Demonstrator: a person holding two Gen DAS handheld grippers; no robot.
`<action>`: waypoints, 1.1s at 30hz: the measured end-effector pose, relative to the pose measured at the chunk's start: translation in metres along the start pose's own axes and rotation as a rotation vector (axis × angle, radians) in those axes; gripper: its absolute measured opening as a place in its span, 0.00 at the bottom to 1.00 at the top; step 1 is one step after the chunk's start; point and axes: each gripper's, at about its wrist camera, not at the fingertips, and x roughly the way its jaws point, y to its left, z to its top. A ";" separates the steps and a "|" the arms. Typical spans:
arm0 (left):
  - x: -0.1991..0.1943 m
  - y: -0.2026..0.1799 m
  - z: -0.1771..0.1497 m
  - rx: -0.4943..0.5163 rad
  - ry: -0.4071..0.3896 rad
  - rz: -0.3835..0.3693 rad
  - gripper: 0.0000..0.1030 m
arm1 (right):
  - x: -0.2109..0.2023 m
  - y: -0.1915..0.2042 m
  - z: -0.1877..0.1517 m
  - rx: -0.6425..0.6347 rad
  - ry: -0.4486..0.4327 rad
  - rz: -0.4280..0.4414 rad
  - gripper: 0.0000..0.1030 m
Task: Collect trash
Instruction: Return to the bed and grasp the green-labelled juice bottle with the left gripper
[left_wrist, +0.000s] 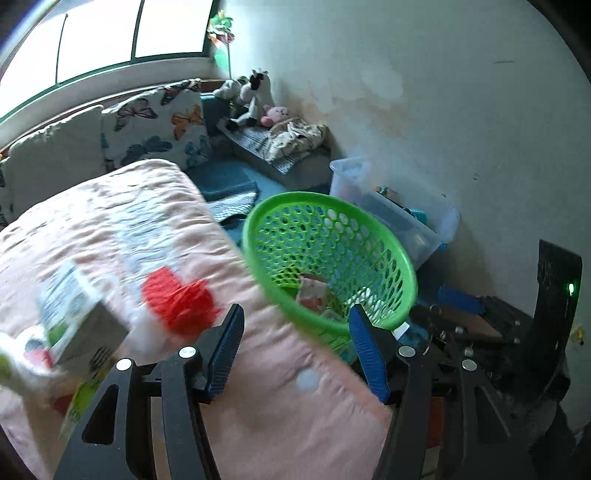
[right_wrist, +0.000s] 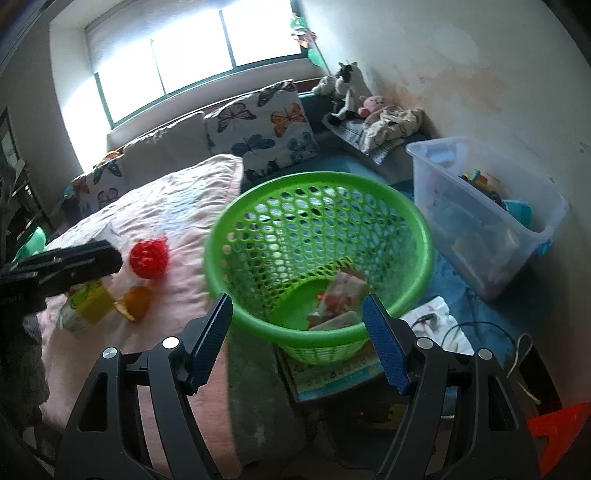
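A green mesh basket (left_wrist: 332, 251) (right_wrist: 317, 236) leans at the bed's edge with pink-white wrappers (left_wrist: 312, 293) (right_wrist: 341, 295) in its bottom. On the pink blanket (left_wrist: 155, 221) lie a red mesh ball (left_wrist: 181, 299) (right_wrist: 149, 258), a blurred white-green carton (left_wrist: 74, 317) (right_wrist: 90, 302) and an orange piece (right_wrist: 135, 302). My left gripper (left_wrist: 295, 310) hangs open over the blanket beside the basket, with nothing between its pads. In the right wrist view its black frame (right_wrist: 74, 264) sits over the carton. My right gripper (right_wrist: 297, 299) is open just short of the basket's near rim, holding nothing.
A clear plastic bin (right_wrist: 480, 221) of toys stands right of the basket by the wall. Butterfly pillows (right_wrist: 266, 122) and plush toys (right_wrist: 347, 88) line the back. A printed booklet (right_wrist: 332, 373) lies under the basket, with cables (right_wrist: 461, 332) and paper beside it.
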 end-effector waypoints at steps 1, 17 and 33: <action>-0.007 0.005 -0.006 0.000 -0.009 0.020 0.55 | -0.001 0.005 0.000 -0.009 -0.001 0.006 0.72; -0.063 0.105 -0.076 -0.123 -0.044 0.205 0.71 | 0.002 0.061 0.007 -0.095 0.001 0.086 0.72; -0.051 0.127 -0.095 -0.071 -0.002 0.203 0.74 | 0.014 0.094 0.004 -0.149 0.028 0.127 0.72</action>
